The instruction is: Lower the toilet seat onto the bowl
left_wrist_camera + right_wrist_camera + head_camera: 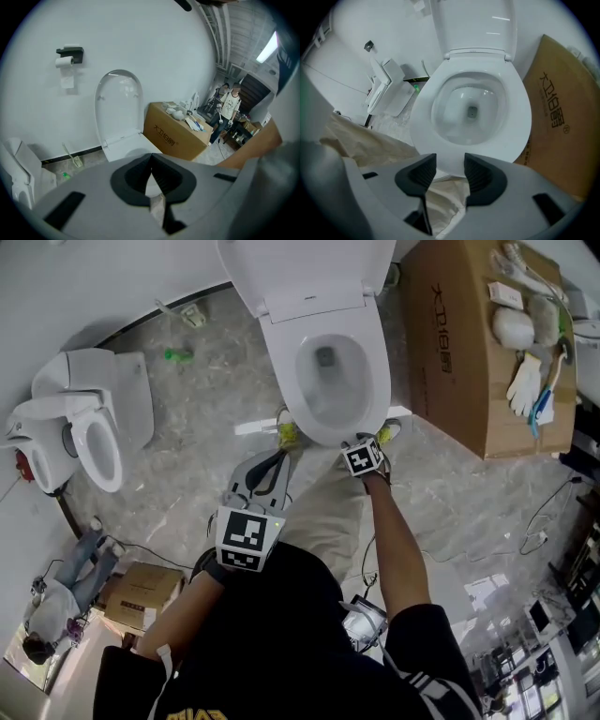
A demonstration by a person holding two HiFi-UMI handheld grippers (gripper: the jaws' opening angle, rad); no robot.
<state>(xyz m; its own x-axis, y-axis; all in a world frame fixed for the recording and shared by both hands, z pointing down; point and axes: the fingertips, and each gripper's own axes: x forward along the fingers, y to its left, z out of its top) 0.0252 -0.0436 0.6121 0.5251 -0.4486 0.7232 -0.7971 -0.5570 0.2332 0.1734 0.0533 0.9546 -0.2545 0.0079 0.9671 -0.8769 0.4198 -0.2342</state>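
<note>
The white toilet stands against the wall with its lid (309, 263) upright and its seat ring (375, 381) lying flat on the bowl. My right gripper (361, 444) is at the front tip of the seat. In the right gripper view its jaws (450, 164) stand apart just before the seat's front edge (454, 161), with nothing between them but trouser cloth below. My left gripper (279, 457) hangs back to the left of the bowl's front, a little above the floor. In the left gripper view it (151, 157) is shut and empty, pointing at the raised lid (119, 108).
A large cardboard box (469, 352) with gloves and small items on top stands right of the toilet. A second toilet (89, 423) lies at the left. A small carton (141, 596) and cables (544, 521) are on the floor. People (229, 105) stand far off.
</note>
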